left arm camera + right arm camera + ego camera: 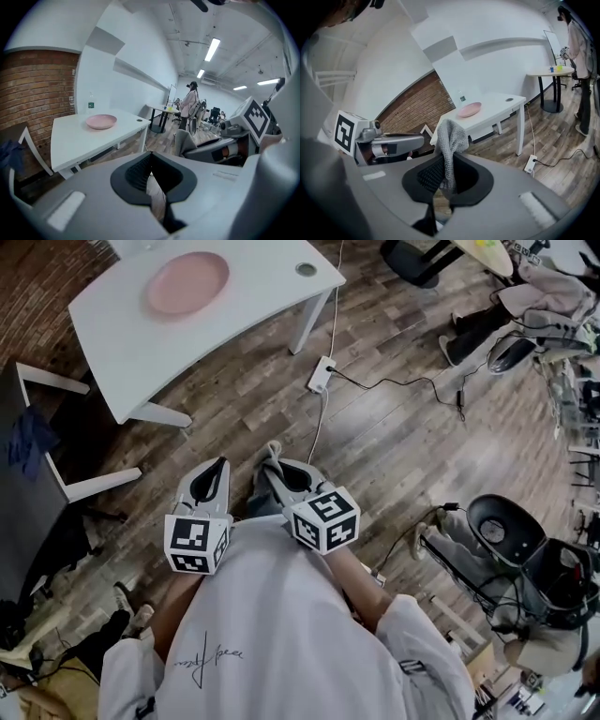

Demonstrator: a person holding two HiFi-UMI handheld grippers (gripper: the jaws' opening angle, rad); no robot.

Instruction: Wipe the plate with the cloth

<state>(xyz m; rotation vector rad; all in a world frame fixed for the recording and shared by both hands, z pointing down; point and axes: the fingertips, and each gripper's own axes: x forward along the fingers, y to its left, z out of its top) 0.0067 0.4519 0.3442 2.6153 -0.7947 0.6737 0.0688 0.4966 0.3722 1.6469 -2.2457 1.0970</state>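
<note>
The plate [187, 282] is pale pink, round and shallow, with a low raised rim, and looks bare. It sits flat near the far end of a white table [122, 343], well apart from both grippers and the person holding them. The cloth [451, 133] is grey with a coarse knitted weave; it is bunched into a narrow fold that stands up above the right gripper [444, 161] and flops over at its top. That gripper's jaws are clamped on the lower part of the fold, and the cloth fills the gap between the black pads [426, 176]. The left gripper [151, 164] is just beside it, over the wooden floor [394, 446]. Its jaws are closed together with their tips meeting, and nothing is between them. Both grippers point toward the table, angled downward, close in front of the person's white shirt [281, 624].
</note>
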